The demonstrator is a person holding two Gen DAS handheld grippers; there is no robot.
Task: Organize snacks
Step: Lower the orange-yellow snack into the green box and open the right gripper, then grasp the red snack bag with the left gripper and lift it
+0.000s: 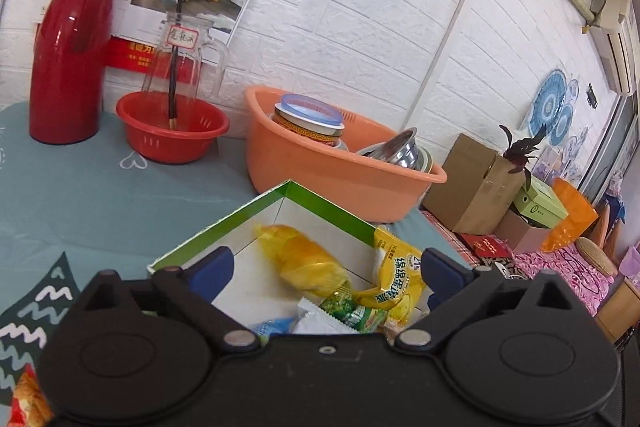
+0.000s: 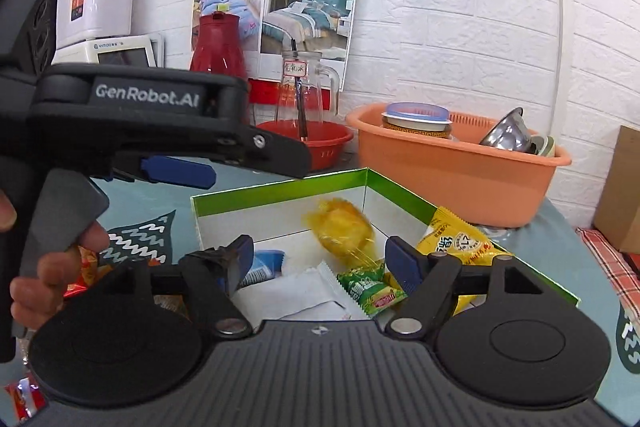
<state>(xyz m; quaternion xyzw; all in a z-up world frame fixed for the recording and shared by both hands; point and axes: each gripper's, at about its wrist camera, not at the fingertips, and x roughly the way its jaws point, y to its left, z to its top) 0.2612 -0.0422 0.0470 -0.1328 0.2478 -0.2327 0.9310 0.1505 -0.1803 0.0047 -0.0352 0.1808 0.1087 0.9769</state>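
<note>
Green-rimmed white box (image 1: 224,227) open on the teal-covered bench (image 1: 80,187), holding the snacks: clear-wrapped yellow bread packet (image 1: 308,259) lying across the middle of the floor, blurred in the right wrist view (image 2: 340,227); yellow printed packet (image 1: 396,267) leaning over the box's right wall; small green sachet (image 1: 352,311) near the front, just beside a white wrapper (image 2: 304,291) and a blue packet (image 2: 264,267). More red and orange wrappers (image 2: 88,267) outside the box at its left, on the bench.

Left tongs (image 1: 326,267) spread wide over the box, blue pads (image 1: 212,267) at either side, nothing between. Right tongs (image 2: 320,255) likewise spread wide and bare above the box's front; left tool's body seen from the side at upper left, gripped by a hand (image 2: 44,259).

Behind the box, touching or nearly so: orange basin (image 1: 340,179) with a lidded tin (image 1: 308,119) and a steel bowl (image 1: 400,147). Further left, red bowl (image 1: 172,131) with an upturned glass jug (image 1: 184,63), then red thermos (image 1: 72,47) against the white brick wall (image 1: 360,7)
</note>
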